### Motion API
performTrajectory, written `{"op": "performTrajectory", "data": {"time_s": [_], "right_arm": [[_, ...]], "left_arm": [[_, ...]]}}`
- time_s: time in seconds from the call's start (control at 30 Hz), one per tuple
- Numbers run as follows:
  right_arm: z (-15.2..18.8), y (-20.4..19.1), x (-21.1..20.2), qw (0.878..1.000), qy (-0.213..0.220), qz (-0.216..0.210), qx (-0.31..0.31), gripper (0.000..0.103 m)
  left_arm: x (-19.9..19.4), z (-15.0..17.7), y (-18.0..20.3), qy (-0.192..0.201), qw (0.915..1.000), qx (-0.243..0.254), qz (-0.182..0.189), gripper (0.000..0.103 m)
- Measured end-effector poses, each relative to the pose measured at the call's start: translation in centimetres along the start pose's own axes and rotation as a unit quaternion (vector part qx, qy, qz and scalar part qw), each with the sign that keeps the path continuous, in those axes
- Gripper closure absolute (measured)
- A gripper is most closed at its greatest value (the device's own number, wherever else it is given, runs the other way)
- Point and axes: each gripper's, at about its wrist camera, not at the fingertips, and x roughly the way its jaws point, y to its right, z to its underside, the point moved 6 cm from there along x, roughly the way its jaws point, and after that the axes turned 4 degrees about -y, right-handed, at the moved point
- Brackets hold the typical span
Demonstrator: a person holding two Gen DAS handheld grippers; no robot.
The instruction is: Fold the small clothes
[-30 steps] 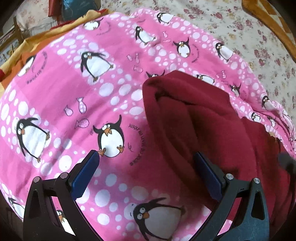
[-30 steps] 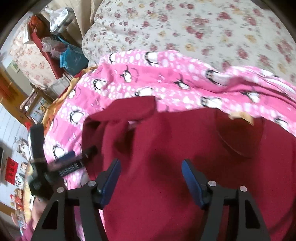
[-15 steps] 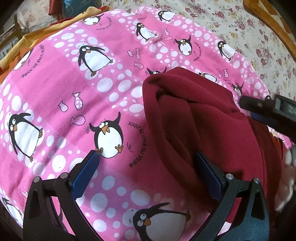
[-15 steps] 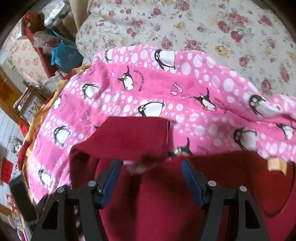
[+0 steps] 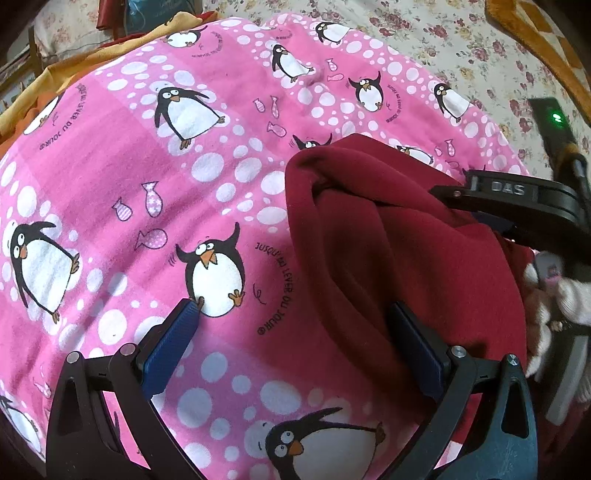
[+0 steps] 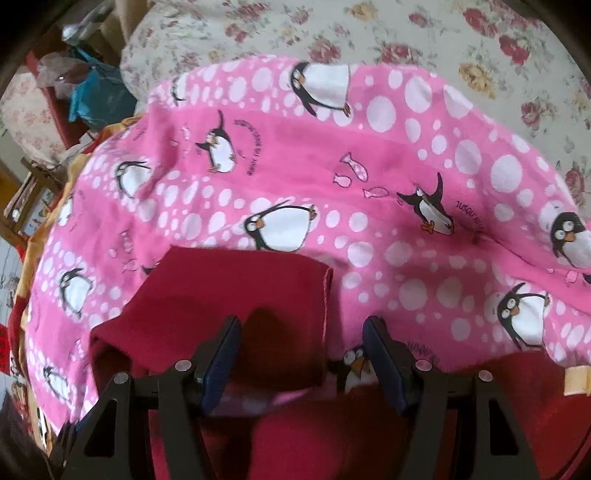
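A dark red garment (image 5: 399,236) lies bunched on a pink penguin-print blanket (image 5: 184,177). My left gripper (image 5: 295,339) is open; its right finger rests against the garment's folded edge, its left finger over the blanket. The right gripper's body (image 5: 517,199) shows at the right of the left wrist view, over the garment's far side. In the right wrist view, my right gripper (image 6: 301,363) is open with a folded flap of the red garment (image 6: 236,291) lying between its fingers, over the pink blanket (image 6: 406,166).
A floral bedsheet (image 6: 406,33) spreads beyond the blanket. An orange-yellow cloth (image 5: 92,66) lies at the blanket's far left edge. A blue bag (image 6: 99,96) and furniture stand off the bed. An orange patterned cloth (image 5: 543,40) lies at top right.
The right gripper has moved forward along the garment to its folded flap and now shows in the left wrist view. The left gripper has crept slightly forward, still open.
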Motion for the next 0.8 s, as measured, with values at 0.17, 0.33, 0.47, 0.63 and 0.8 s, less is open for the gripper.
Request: {"op": "performTrajectory", "data": {"time_s": [0.17,0.33,0.47,0.63,0.8], "right_arm": [[-0.7,-0.9,0.6,1.0,0.005,0.001,-0.021,0.061],[-1.2,-2.4,-1.9,0.998,0.038,-0.023,-0.036,0.096],[-1.7,-3.5,-8.0,0.992,0.095,-0.083,-0.027,0.097],[-0.4,-5.1,-16.6,0.979,0.148,-0.134,-0.039,0.097],[2.9,-3.9,-24.6,0.97,0.19,-0.145,-0.038,0.097]], "left_arm": [[0.1,0.0,0.0,0.002,1.0,0.003,-0.002,0.001],[0.3,-0.2,0.1,0.009,0.9998,0.01,-0.013,0.001],[0.3,-0.4,0.2,0.017,0.9994,0.015,-0.027,0.001],[0.0,-0.6,0.5,0.033,0.9976,0.026,-0.055,0.001],[-2.2,-0.6,1.7,0.062,0.9946,0.054,-0.064,0.001]]}}
